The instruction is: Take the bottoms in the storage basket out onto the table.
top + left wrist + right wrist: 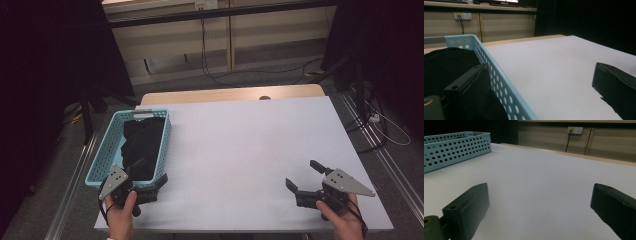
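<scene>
A light blue perforated basket [108, 150] stands at the table's left side with a black cloth [145, 142] piled in it. My left gripper [150, 171] hovers at the basket's near right corner, open. In the left gripper view [536, 82] one jaw hangs over the black cloth [446, 65] inside and the other over the white table, with the basket wall [499, 80] between them. My right gripper [304, 175] is held near the table's front right, open with nothing between its jaws [539, 207]. The basket [454, 147] lies far off in that view.
A white sheet [250, 145] covers the table, with a wooden strip [230, 93] along its far edge. Beyond it are a wall with a power outlet [575, 130] and cables [210, 70] on the floor. Dark curtains and a stand's legs [90, 100] flank the table.
</scene>
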